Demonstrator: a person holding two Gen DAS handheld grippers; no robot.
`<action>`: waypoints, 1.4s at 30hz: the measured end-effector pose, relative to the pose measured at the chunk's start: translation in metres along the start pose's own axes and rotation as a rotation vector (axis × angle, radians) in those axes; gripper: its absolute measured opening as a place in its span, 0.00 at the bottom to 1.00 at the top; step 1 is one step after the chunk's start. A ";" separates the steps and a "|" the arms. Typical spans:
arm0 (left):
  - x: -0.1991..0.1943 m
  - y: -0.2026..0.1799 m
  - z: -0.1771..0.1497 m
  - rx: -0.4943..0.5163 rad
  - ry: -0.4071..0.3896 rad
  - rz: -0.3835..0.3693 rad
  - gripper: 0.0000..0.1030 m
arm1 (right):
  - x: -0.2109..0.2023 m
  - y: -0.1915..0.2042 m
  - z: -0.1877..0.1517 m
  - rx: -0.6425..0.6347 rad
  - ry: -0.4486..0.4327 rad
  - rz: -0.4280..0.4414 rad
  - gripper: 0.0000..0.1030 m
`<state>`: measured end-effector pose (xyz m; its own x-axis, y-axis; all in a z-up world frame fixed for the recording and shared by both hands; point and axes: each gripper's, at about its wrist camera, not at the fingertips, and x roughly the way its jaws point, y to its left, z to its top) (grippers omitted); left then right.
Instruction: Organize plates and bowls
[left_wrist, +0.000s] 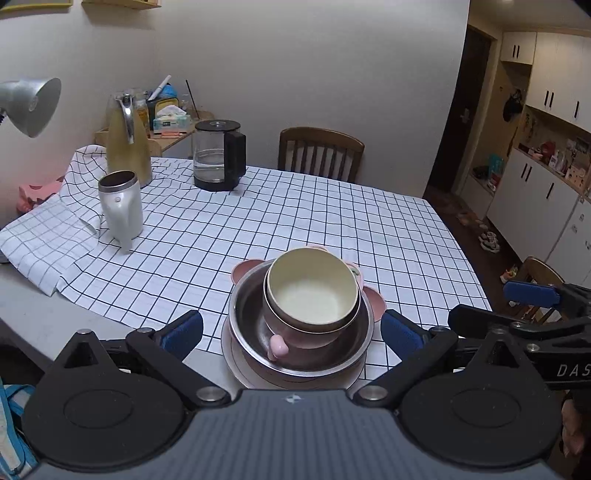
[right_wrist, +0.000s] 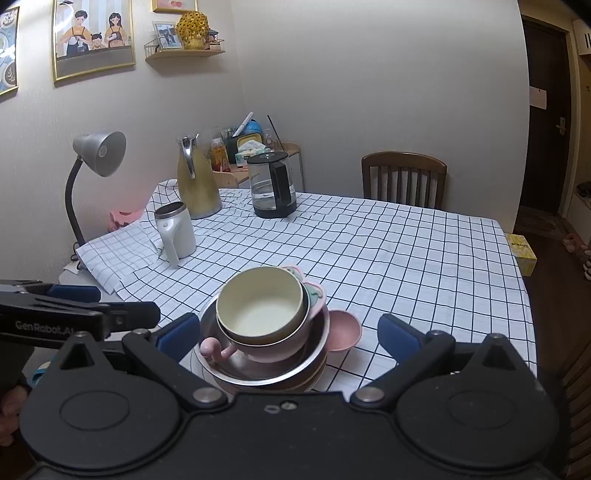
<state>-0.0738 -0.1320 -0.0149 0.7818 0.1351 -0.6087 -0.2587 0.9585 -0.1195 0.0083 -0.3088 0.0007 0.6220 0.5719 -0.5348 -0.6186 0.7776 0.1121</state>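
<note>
At the table's near edge the cream bowl (left_wrist: 312, 291) is nested in the pink handled bowl (left_wrist: 295, 332), steel bowl (left_wrist: 255, 332) and plates (left_wrist: 236, 358), saving space, while left gripper (left_wrist: 291, 328) and right gripper (right_wrist: 288, 332) are held wide, empty.

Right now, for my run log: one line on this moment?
left gripper: open | right gripper: open | cream bowl: nested atop stack | stack: on checked tablecloth
</note>
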 end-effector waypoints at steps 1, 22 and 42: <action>-0.002 0.000 0.000 -0.002 -0.001 0.001 1.00 | -0.001 0.000 0.000 0.001 -0.005 0.006 1.00; -0.022 0.004 -0.002 -0.010 -0.035 -0.013 1.00 | -0.017 0.011 0.004 0.005 -0.041 0.000 1.00; -0.032 0.008 -0.007 -0.016 -0.030 -0.013 1.00 | -0.020 0.013 0.001 0.028 -0.043 -0.001 1.00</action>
<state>-0.1053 -0.1306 -0.0020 0.8019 0.1304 -0.5831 -0.2570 0.9563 -0.1396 -0.0116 -0.3093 0.0139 0.6433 0.5813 -0.4982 -0.6045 0.7850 0.1354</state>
